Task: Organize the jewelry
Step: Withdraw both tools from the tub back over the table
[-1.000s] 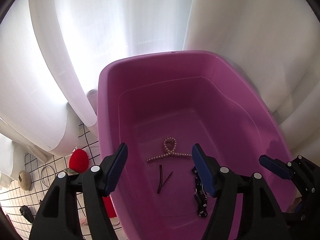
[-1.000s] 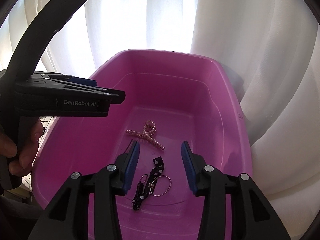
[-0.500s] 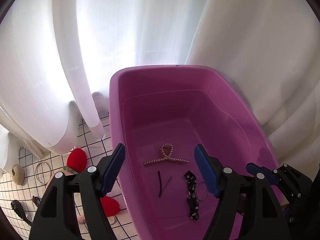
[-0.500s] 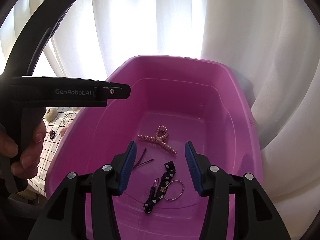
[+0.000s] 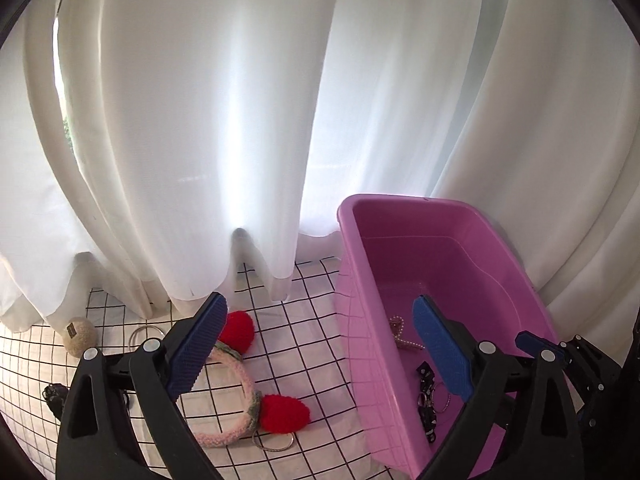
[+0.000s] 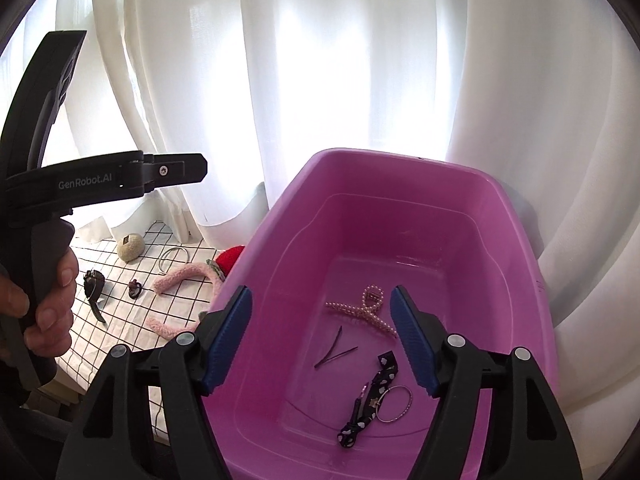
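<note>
While both pairs of jaws have just been opening and now stand wide with nothing between them, the pink tub [image 6: 472, 216] fills the centre and right of the right wrist view and sits at the lower right of the left wrist view, against a white curtain [image 5: 240, 120]. On the tub floor lie a pearl claw clip [image 6: 366, 310] near the middle, a thin dark hairpin [image 6: 334, 350] bent in a V just left of it and lower, and, toward the bottom, a black spotted bow clip [image 6: 370, 398] touching a thin ring bangle [image 6: 396, 398]. The right gripper [image 6: 320, 336] hangs above these, its blue pads clear of all of them. The left gripper [image 5: 316, 344] straddles the tub's left wall, one pad over the tub and the other over a white cloth with a black grid [image 5: 296, 344]. On that cloth, at the lower left of the left wrist view, lies a pink knitted headband [image 5: 240, 376] with two red strawberries, one [image 5: 238, 330] just behind the left pad, the other [image 5: 286, 414] lower, beside a metal ring [image 5: 274, 442]. Farther left are a silver bangle [image 5: 146, 332], a beige pompom [image 5: 80, 336] and a dark clip [image 5: 54, 396]. A hand [image 6: 44, 300] grips the left gripper's handle at the left edge of the right wrist view
</note>
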`<control>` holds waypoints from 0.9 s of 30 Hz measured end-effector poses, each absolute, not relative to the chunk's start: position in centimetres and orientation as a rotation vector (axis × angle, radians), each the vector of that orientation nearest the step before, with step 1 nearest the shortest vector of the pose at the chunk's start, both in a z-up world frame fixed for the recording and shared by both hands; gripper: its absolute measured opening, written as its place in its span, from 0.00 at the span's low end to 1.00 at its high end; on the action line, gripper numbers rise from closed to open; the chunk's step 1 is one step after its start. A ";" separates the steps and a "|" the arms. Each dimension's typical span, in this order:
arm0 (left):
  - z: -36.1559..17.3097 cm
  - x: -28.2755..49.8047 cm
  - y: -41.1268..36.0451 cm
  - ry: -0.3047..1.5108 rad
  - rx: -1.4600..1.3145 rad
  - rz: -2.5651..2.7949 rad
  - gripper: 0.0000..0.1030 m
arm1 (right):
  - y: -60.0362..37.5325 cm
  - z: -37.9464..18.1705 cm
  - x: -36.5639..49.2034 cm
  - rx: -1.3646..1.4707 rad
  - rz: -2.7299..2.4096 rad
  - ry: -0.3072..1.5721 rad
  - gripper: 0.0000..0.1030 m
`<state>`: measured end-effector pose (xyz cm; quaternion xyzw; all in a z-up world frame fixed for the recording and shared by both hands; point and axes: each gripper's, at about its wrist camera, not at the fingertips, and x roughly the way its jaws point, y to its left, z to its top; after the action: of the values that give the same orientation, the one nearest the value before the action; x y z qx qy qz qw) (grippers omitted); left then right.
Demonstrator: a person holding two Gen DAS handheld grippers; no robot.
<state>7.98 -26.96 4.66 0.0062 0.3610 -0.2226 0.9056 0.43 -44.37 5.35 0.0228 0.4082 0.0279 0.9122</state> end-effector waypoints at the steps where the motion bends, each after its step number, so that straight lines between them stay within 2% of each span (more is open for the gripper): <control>1: 4.8 7.8 -26.0 0.734 0.014 -0.448 0.92 | -43.8 5.6 0.4 0.049 0.061 0.830 0.71; 4: 4.9 7.3 -23.0 0.719 0.010 -0.428 0.92 | -41.9 6.3 0.5 0.066 0.082 0.802 0.71; 8: 4.6 6.8 -18.6 0.716 0.007 -0.392 0.92 | -39.2 7.3 0.2 0.092 0.121 0.764 0.78; 13: 4.0 6.2 -12.2 0.712 -0.022 -0.334 0.92 | -35.8 7.9 -0.1 0.115 0.146 0.729 0.79; 27: -2.5 5.2 1.5 0.806 -0.032 -0.180 0.93 | -26.7 3.8 -1.4 0.121 0.118 0.820 0.79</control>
<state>5.16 1.52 -2.50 -0.0158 0.3917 -0.0876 0.9158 -1.41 -26.67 3.77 0.0590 0.3981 0.0571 0.9136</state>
